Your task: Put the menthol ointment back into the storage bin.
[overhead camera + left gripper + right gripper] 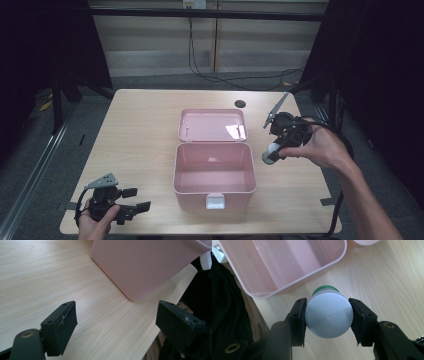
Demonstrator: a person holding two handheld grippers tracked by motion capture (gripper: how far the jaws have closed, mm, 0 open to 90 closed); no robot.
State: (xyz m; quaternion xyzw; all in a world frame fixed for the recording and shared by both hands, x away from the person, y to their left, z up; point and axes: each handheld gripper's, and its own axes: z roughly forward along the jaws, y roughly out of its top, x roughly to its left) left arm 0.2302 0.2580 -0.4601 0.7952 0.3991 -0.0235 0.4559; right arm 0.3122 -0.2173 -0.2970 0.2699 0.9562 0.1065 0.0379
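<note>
A pink plastic box (214, 170) stands open in the middle of the table, its lid (212, 124) folded back behind it and its inside bare. My right gripper (272, 153) hovers just right of the box, shut on a small bottle (328, 314) with a white cap and a green body. In the right gripper view both pads press the cap's sides, and the box rim (294, 282) lies beyond the bottle. My left gripper (136, 199) rests at the table's front left corner, jaws wide apart with nothing between them; the left gripper view has the box's pink wall (142, 267) ahead.
A white latch (215, 201) sticks out from the box's front wall. A dark round hole (240, 104) marks the tabletop behind the lid. Bare wood stretches left of the box. Cables trail across the floor beyond the table's far edge.
</note>
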